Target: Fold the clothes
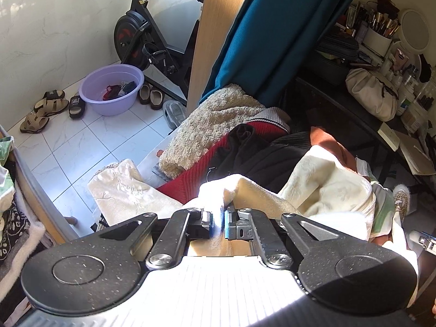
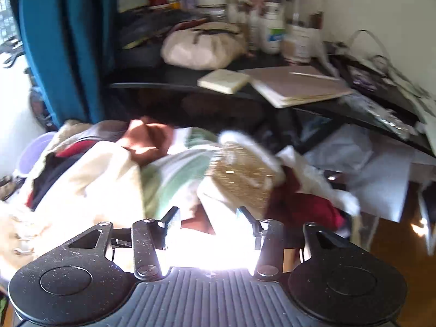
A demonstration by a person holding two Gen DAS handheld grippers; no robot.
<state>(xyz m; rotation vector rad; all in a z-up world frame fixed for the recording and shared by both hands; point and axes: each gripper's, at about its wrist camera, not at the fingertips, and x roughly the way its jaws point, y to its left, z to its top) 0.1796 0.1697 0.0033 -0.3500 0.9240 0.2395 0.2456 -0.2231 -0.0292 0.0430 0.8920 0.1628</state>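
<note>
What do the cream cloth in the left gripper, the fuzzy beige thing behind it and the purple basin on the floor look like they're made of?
Cream cloth pinched in the left gripper: probably woven cotton or a blend, matte, with a faint raised floral pattern.
Fuzzy beige garment: looks like fleece or sherpa pile, judging by its nubbly, curly surface.
Purple basin: likely plastic, smooth and slightly translucent, with a moulded rim.
</note>
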